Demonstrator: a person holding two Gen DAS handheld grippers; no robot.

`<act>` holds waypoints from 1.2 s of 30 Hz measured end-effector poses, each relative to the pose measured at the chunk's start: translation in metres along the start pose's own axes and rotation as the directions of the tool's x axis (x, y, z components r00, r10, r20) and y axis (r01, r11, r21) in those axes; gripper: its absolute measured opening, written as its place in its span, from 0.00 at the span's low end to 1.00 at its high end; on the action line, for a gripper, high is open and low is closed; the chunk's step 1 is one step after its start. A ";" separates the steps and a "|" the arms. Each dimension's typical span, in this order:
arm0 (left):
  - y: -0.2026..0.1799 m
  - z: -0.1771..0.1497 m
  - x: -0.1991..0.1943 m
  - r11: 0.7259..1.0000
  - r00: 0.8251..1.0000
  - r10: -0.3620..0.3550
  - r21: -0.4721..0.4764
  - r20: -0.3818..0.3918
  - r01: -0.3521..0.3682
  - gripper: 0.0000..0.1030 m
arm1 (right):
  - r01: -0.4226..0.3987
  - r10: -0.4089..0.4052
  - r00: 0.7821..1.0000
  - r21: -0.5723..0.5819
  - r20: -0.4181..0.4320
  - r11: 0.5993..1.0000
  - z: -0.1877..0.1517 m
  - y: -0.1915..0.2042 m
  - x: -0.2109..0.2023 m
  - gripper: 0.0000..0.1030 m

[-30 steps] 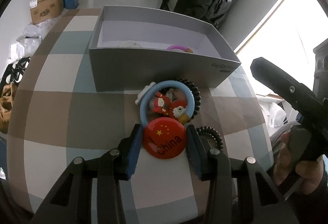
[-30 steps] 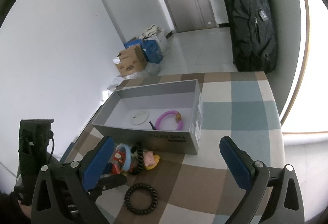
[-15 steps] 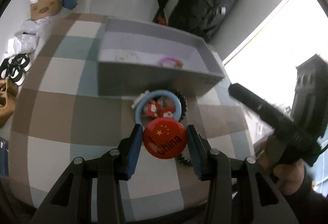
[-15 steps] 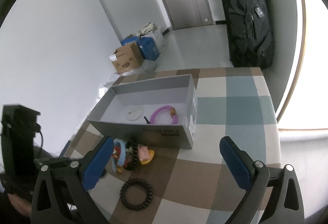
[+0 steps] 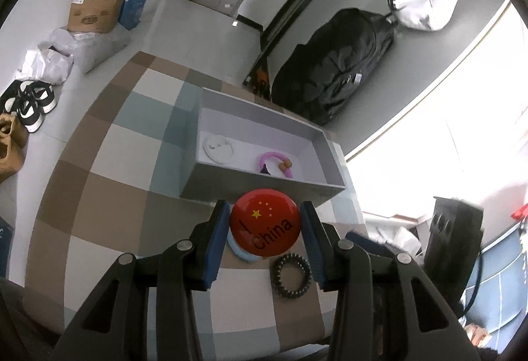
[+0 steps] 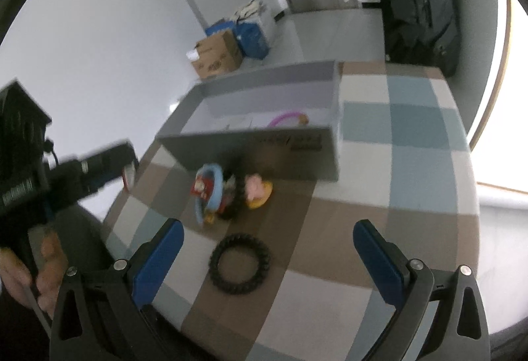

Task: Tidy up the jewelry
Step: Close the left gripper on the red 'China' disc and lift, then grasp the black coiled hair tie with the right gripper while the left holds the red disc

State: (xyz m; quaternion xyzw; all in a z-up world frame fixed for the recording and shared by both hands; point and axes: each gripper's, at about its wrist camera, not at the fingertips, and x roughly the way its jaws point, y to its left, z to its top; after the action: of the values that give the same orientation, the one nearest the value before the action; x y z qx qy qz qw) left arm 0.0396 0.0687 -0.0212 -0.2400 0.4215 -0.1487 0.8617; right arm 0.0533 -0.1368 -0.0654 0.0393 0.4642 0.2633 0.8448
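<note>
My left gripper (image 5: 265, 225) is shut on a round red "China" badge (image 5: 265, 222) and holds it above the table, just short of the grey open box (image 5: 260, 181). In the box lie a white disc (image 5: 218, 147) and a pink ring (image 5: 275, 163). On the table sit a blue ring (image 6: 211, 186) with red charms, a pink and yellow charm (image 6: 257, 189) and a black coil hair tie (image 6: 240, 263). My right gripper (image 6: 269, 265) is open and empty, low over the hair tie. The left gripper with the badge shows in the right wrist view (image 6: 127, 174).
The checked tablecloth (image 5: 109, 202) covers a round table whose edge curves close on the left and front. A black backpack (image 5: 333, 70) leans on the wall behind the box. Cartons (image 5: 95, 9) and shoes (image 5: 29, 103) lie on the floor.
My left gripper has lifted the red badge off the table and risen towards the box. My right gripper has moved lower and closer to the black hair tie.
</note>
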 end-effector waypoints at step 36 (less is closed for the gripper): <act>0.000 0.001 -0.018 1.000 0.999 0.018 0.021 0.051 -0.020 0.36 | 0.142 -0.149 0.989 -0.278 -0.006 0.950 -0.023 0.058 0.017 0.45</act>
State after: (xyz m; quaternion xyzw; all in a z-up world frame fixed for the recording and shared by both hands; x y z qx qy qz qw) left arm 0.0302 0.0773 -0.0090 -0.2305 0.4003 -0.1388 0.8760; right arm 0.0187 -0.0832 -0.0734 -0.1171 0.4360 0.2632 0.8526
